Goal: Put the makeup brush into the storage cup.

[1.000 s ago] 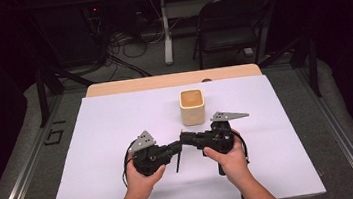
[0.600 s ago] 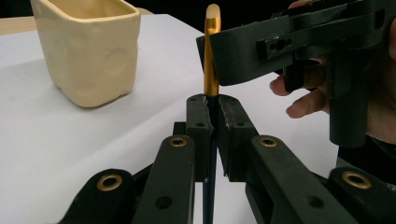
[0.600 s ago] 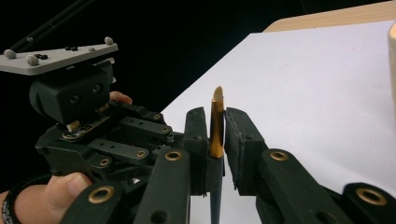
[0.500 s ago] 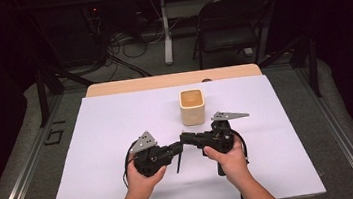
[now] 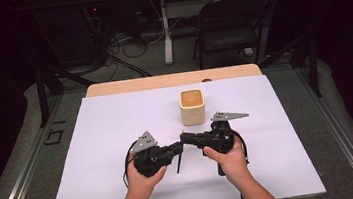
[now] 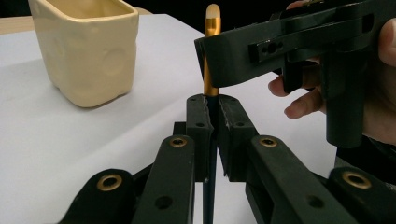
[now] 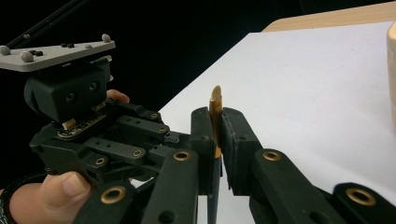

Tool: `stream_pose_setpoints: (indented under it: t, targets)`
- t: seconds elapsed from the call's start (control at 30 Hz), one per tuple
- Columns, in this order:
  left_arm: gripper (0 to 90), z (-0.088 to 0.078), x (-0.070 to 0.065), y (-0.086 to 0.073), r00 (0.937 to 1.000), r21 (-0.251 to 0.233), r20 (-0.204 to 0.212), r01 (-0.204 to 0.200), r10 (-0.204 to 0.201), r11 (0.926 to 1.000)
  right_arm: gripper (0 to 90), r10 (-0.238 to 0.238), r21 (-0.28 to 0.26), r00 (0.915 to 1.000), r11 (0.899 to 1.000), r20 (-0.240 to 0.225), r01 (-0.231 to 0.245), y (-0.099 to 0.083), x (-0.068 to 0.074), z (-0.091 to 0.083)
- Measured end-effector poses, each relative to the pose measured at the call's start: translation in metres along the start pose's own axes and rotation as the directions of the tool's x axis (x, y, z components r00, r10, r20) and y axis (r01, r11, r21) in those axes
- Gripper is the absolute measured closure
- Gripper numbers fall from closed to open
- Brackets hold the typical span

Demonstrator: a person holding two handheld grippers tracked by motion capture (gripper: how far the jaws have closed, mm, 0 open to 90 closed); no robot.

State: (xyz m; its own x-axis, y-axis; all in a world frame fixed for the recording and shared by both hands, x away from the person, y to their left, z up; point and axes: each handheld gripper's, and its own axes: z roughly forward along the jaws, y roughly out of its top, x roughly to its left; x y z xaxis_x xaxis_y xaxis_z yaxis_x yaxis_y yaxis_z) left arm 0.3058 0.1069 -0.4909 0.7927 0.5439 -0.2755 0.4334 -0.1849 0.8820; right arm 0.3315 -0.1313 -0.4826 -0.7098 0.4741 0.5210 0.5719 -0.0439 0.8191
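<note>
Broadly spread under everything: white tabletop (image 5: pixel 93 139), with a strip of bare wood along its far edge. Beyond that, in the dark, a folding chair (image 5: pixel 234 25).

Next in size, two hands coming in from the near edge. Left hand (image 5: pixel 143 181) wrapped around the left tool (image 5: pixel 179 147), right hand (image 5: pixel 229 156) around the right tool (image 5: pixel 185 138), tips turned inward and meeting near the middle of the sheet. Grey three-cornered plate on top of each.

Then the cup (image 5: pixel 193 106): cream, squarish, upright, mouth open, standing on the tabletop just beyond the two tools and apart from both.

Left tool: jaws drawn in narrow and clamped on the brush (image 6: pixel 211 70); seen from its own camera, pads pressed against the dark handle right where the gold ferrule begins. Right tool: jaws just been closing, now pinched tight on the same brush, higher up on the ferrule, with the pale bristle tip poking out above the pads in the right gripper view.

Smallest of all, the brush itself: thin, dark handle, gold ferrule, cream tip. Held near upright between the two tools, gripped by both at once. Seen from above, handle slanting down toward the sheet below the tips; whether touching it, cannot tell.
</note>
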Motion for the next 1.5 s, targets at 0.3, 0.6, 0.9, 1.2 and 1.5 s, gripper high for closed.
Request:
stream_pose_setpoints:
  t: [0.3,0.6,0.9,1.2,1.5]
  targets:
    - [83.6,-0.0001,-0.0002,-0.0001,1.0,-0.003,-0.001,0.0,0.0,1.0,84.3,-0.015,-0.001,0.9998,1.0,0.016,0.015,0.0,0.0021,0.0001]
    - [83.5,-0.0006,-0.0009,0.0003,1.0,-0.008,-0.003,-0.002,0.002,1.0,84.5,-0.026,-0.003,0.9995,1.0,0.019,0.026,0.0006,0.0041,-0.0005]
    - [83.5,-0.0005,-0.0011,0.0006,1.0,-0.013,-0.001,-0.004,0.004,0.9999,84.6,-0.033,-0.004,0.9993,0.999,0.016,0.033,0.001,0.0043,-0.001]
    - [82.8,-0.0009,-0.0005,0.0005,1.0,-0.018,0.004,0.002,-0.002,0.9998,84.6,-0.039,-0.006,0.9991,0.999,0.018,0.039,0.0015,0.0051,-0.0013]
    - [60.3,-0.0013,0.0031,-0.0012,0.9999,-0.028,-0.001,0.017,-0.017,0.9995,84.8,-0.06,-0.023,0.9972,0.998,0.045,0.061,0.0043,0.0037,-0.0068]
